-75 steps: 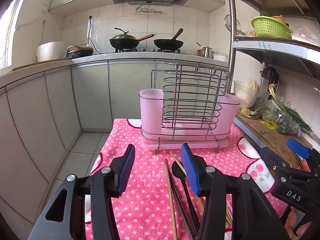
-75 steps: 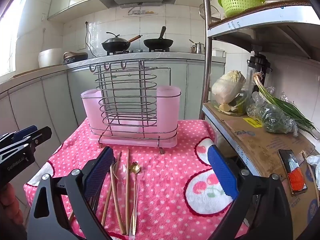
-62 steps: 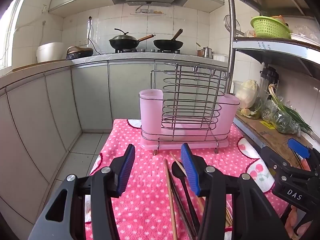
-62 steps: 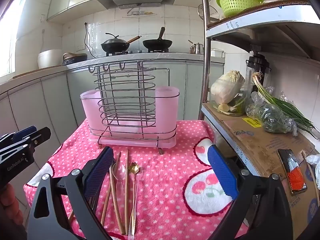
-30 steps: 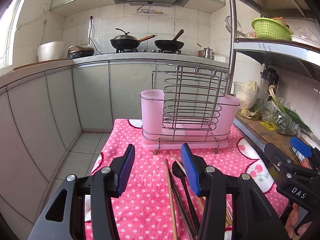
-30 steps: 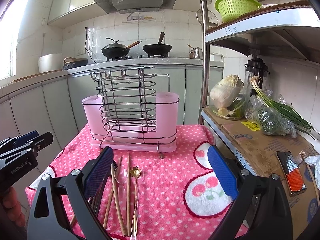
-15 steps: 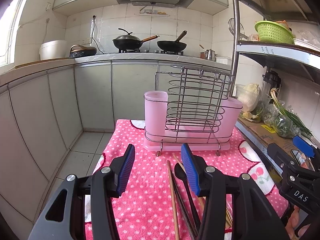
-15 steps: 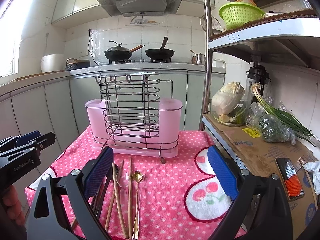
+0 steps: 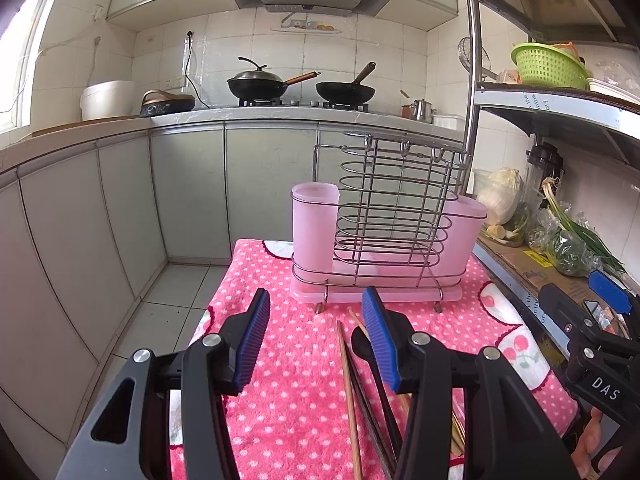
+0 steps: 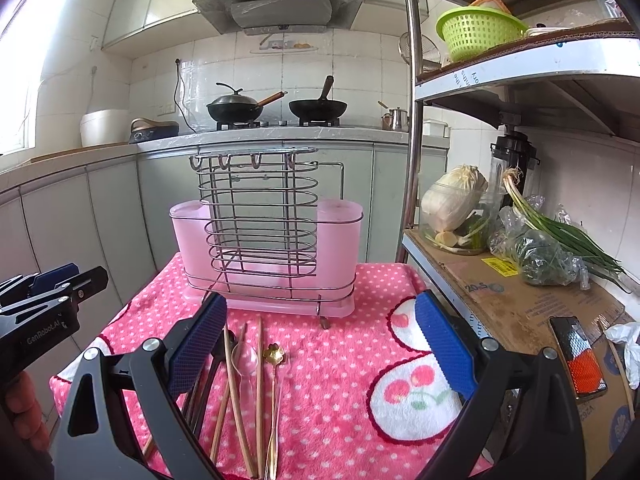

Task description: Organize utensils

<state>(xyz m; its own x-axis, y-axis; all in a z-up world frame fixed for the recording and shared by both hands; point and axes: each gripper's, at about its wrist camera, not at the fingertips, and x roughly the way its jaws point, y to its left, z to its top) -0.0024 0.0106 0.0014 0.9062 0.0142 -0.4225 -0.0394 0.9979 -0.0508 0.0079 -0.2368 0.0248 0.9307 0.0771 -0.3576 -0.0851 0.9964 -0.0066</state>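
Observation:
A pink utensil holder (image 9: 384, 256) (image 10: 264, 256) with a wire rack stands at the far side of a pink dotted towel (image 9: 296, 380) (image 10: 344, 368). Wooden chopsticks (image 10: 234, 392) (image 9: 347, 384), a black spoon (image 9: 362, 346), a clear spoon (image 10: 246, 360) and a gold flower-headed spoon (image 10: 274, 360) lie in a bundle in front of it. My left gripper (image 9: 316, 340) hovers open just left of the bundle, nothing between its fingers. My right gripper (image 10: 320, 340) is wide open above the towel, with the utensils near its left finger.
A metal shelf unit (image 10: 528, 72) stands to the right, holding a green basket (image 10: 476, 32), cabbage (image 10: 452, 200), scallions and a phone (image 10: 576, 356). Grey cabinets (image 9: 188, 192) and a counter with two woks run behind. Floor tiles (image 9: 168, 304) lie left of the table.
Both views have tipped up a little, so the holder and utensils sit slightly lower in frame. Both grippers keep the same opening; nothing was picked up.

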